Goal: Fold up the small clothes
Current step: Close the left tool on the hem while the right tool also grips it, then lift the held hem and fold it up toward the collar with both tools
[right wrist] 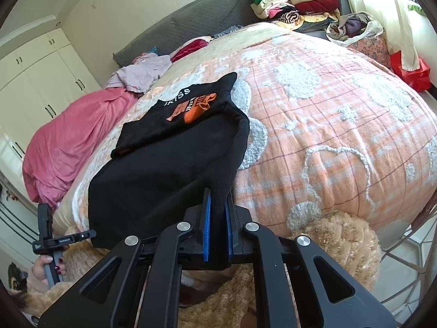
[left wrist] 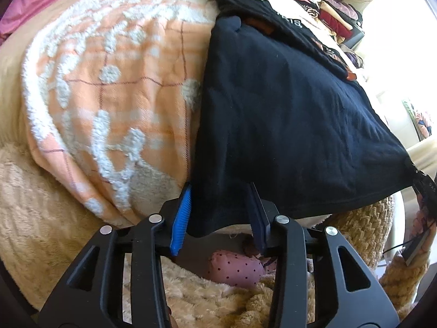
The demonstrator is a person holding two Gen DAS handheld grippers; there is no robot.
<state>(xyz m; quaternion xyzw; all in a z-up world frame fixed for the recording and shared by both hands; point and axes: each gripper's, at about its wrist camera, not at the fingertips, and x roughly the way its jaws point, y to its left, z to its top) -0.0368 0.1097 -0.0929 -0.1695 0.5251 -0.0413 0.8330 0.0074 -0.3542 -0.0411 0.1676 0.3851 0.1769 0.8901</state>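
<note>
Black garment (right wrist: 164,180) runs from your right gripper (right wrist: 217,235), clamped on its hem, toward upper left; your left gripper (left wrist: 218,216) straddles the opposite corner, jaws apart.

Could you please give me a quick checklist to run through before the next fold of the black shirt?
1. Right gripper clamped on black shirt corner: ok.
2. Left gripper pinching the other corner: not ok; the fabric lies between pads that stand apart.
3. Hem taut between both corners: ok.
4. Printed end lying flat on the orange blanket: ok.
5. Landing area free of other clothes: ok.
6. Sleeves tucked in: cannot tell.
</note>
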